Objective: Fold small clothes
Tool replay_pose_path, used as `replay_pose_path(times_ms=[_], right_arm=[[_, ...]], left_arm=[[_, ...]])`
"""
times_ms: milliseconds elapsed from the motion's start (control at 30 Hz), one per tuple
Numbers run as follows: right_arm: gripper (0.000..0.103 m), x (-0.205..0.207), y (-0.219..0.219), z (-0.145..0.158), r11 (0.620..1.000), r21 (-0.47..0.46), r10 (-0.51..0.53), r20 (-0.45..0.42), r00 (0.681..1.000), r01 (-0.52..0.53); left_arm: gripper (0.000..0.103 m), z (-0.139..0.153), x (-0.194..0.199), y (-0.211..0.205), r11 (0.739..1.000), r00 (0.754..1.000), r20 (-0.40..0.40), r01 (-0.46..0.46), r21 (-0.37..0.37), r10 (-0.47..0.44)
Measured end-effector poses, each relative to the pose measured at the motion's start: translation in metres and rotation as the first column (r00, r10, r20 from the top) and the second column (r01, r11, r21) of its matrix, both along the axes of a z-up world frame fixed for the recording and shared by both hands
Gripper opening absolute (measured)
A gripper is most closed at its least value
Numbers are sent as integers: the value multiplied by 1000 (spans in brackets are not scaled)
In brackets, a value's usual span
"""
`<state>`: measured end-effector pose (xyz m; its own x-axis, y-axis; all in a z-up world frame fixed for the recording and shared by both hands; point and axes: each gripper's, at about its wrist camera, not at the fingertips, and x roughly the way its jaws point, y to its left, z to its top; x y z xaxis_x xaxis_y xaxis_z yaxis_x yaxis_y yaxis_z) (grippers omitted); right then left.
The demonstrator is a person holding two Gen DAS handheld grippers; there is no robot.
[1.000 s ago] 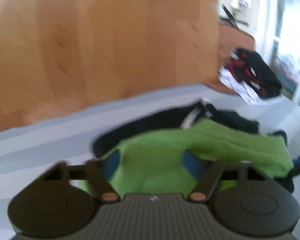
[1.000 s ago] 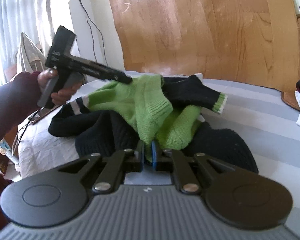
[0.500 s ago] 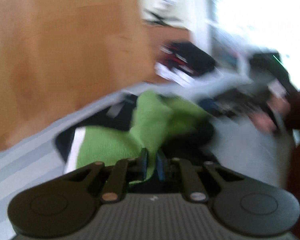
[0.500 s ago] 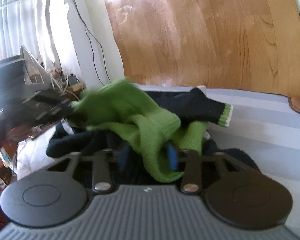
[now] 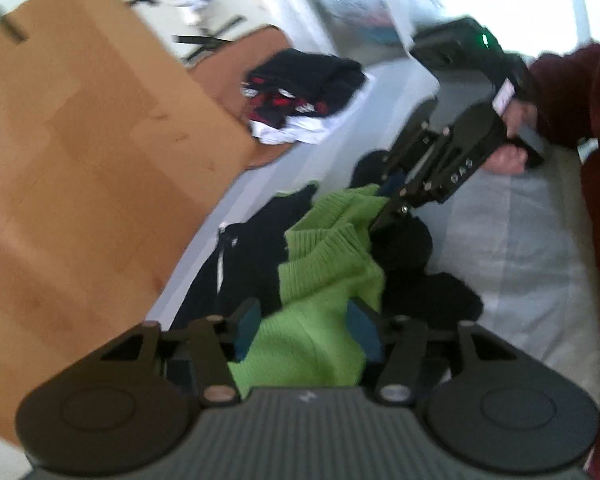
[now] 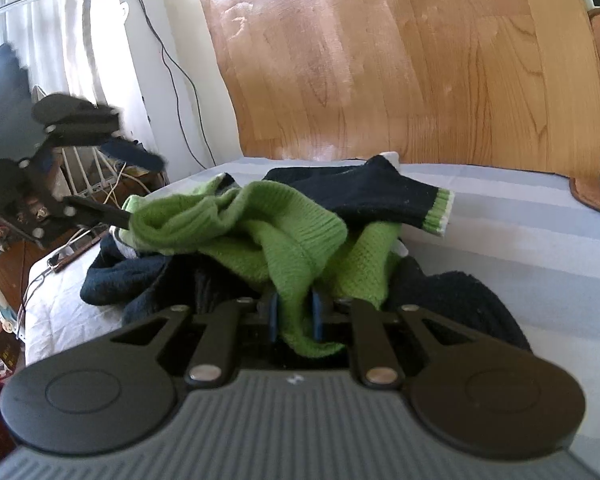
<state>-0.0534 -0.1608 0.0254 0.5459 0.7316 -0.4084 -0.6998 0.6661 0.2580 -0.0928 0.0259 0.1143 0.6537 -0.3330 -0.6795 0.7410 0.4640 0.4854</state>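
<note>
So the green knit garment (image 6: 260,232) is bunched up on top of a pile of dark clothes (image 5: 256,248), all sitting on a bed with a grey striped cover (image 6: 520,248), and both hand-held grippers are at it from opposite ends.

The right hand-held gripper (image 6: 294,316) is clenched on a fold of the green knit: its blue pads (image 6: 274,314) sit close together with the fabric pinched between them, and a bit of green hangs out below the pads. Just past its fingers, a black sleeve with a green-and-white striped cuff (image 6: 440,212) lies across the pile, off to the right of the pinched fold.

The left hand-held gripper (image 5: 304,328) has just been opening its jaws. They stand apart now, with the green knit lying between the blue pads (image 5: 246,326); whether the pads press on it is hard to tell, since the view is blurry. From the right wrist view, one of its thin black fingers (image 6: 100,210) touches the far left edge of the green knit.

In the left wrist view, the person's hand (image 5: 512,136) in a dark red sleeve (image 5: 568,92) holds the right hand-held gripper's handle. Well beyond the left hand-held gripper, up and to the left, a separate heap of black, red and white clothes (image 5: 300,96) lies near the wooden headboard (image 6: 400,64).
</note>
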Motion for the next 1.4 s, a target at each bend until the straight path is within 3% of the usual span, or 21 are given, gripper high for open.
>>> replay_pose_path(times_ms=[167, 267, 367, 500, 600, 667, 767, 833, 967, 1000, 1033, 1100, 1233, 1300, 1400], right_arm=[[20, 4, -3, 0, 1000, 24, 5, -23, 1000, -5], [20, 6, -5, -1, 999, 40, 12, -39, 999, -10], [20, 7, -6, -1, 999, 48, 14, -47, 999, -12], [20, 6, -5, -1, 999, 45, 12, -42, 999, -10], [20, 6, -6, -1, 999, 44, 13, -38, 999, -11], [20, 6, -7, -1, 999, 40, 14, -32, 999, -12], [22, 2, -4, 1, 1000, 26, 10, -3, 1000, -10], [31, 1, -2, 3, 1000, 12, 18, 18, 1000, -18], [31, 7, 8, 10, 1000, -17, 11, 33, 999, -11], [27, 8, 10, 11, 1000, -31, 4, 44, 999, -2], [13, 8, 13, 13, 999, -46, -12, 65, 998, 15], [11, 4, 15, 22, 996, -57, -59, 131, 990, 67], [10, -12, 16, 72, 984, -45, -150, 336, 930, 174], [10, -18, 17, 105, 978, -27, -177, 425, 888, 208], [10, -36, 20, 159, 970, 20, -211, 563, 799, 241]], left_arm=[[53, -15, 18, -20, 986, 985, -123, 135, 94, -123], [65, -21, 15, -25, 970, 969, -178, 199, 139, -173], [65, -31, 16, -32, 953, 960, -201, 232, 192, -194], [45, -39, 16, -34, 939, 964, -177, 239, 246, -199], [32, -24, 12, -23, 949, 974, -134, 208, 236, -180], [26, -12, 6, -9, 965, 990, -69, 137, 222, -124], [26, 13, 3, 25, 995, 1000, -9, -22, 102, 23], [24, 27, -3, 48, 994, 994, 24, -108, -2, 108], [22, 38, -26, 72, 946, 956, 80, -265, -185, 283], [22, 36, -31, 73, 932, 943, 95, -295, -211, 320], [22, 35, -35, 74, 919, 929, 109, -323, -228, 353], [21, 33, -47, 70, 894, 904, 128, -367, -255, 408], [20, 45, -69, 62, 868, 863, 217, -379, -322, 457], [20, 66, -81, 62, 839, 826, 270, -374, -395, 495], [18, 104, -98, 61, 795, 764, 345, -342, -502, 546]])
